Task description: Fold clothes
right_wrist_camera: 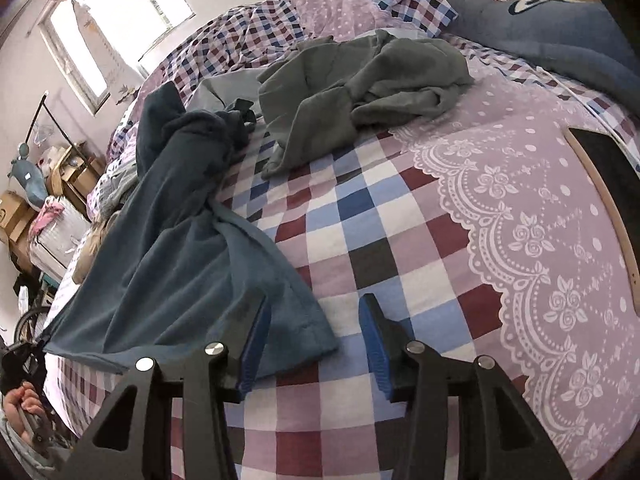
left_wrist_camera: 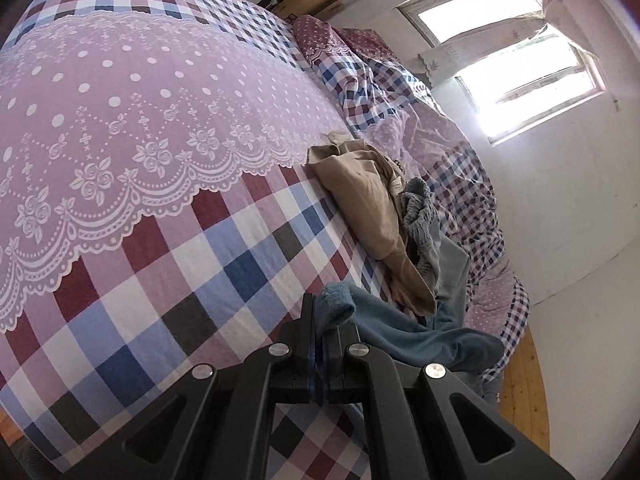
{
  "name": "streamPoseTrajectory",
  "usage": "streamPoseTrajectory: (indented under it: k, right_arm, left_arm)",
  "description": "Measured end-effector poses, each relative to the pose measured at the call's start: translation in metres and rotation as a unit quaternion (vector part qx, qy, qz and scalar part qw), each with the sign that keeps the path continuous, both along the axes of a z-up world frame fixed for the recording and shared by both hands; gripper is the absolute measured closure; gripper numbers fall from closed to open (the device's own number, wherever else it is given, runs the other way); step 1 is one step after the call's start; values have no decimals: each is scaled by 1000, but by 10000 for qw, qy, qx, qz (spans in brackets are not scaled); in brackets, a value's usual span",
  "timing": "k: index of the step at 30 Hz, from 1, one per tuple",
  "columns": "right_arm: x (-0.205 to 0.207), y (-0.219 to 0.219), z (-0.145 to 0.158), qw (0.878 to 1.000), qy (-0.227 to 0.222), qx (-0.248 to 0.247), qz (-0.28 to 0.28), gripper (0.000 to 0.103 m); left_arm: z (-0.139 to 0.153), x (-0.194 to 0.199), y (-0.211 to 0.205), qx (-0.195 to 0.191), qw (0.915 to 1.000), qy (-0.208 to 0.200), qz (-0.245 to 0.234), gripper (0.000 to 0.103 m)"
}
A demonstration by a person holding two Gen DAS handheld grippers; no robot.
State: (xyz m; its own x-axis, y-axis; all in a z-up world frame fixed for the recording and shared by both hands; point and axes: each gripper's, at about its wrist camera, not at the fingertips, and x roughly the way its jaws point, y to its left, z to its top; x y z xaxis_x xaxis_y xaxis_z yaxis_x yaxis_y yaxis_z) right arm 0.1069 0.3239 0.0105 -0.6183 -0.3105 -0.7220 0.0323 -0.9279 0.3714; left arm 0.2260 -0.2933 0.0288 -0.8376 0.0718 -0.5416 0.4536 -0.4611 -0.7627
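My left tongs [left_wrist_camera: 320,344] were clamped on an edge of the blue garment [right_wrist_camera: 176,248], which lay stretched and rumpled across the checked bed [right_wrist_camera: 360,216], one end lifted in that grip. My right tongs [right_wrist_camera: 314,340] stood open just above the garment's near corner, one pad [right_wrist_camera: 254,344] over the cloth and the other over bare sheet. A grey garment [right_wrist_camera: 360,80] lay crumpled farther up the bed, and a tan one [left_wrist_camera: 368,200] sat beside the blue.

so the towel [right_wrist_camera: 176,256] sprawls across the bed [right_wrist_camera: 360,248], crumpled sweater [right_wrist_camera: 360,80] behind it, pillow [right_wrist_camera: 560,36] further back right.
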Motion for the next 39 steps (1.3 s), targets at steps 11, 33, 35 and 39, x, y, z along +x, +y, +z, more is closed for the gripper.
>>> streamPoseTrajectory:
  k: [11, 33, 35, 39]
  right_arm:
    - [6, 37, -11, 9852, -344, -1681, -26, 54]
    - [-13, -5, -10, 9976, -333, -300, 528, 98]
    - [-11, -3, -10, 9980, -330, -265, 481, 100]
    - [-3, -9, -2, 9985, -164, 68, 520, 101]
  left_arm:
    - [-4, 4, -4, 13, 9999, -98, 115, 103]
    - [-9, -4, -3, 3, 9995, -297, 80, 103]
    - [-10, -5, -2, 21, 9993, -357, 77, 103]
    - [-11, -5, 0, 38, 9992, -395, 70, 103]
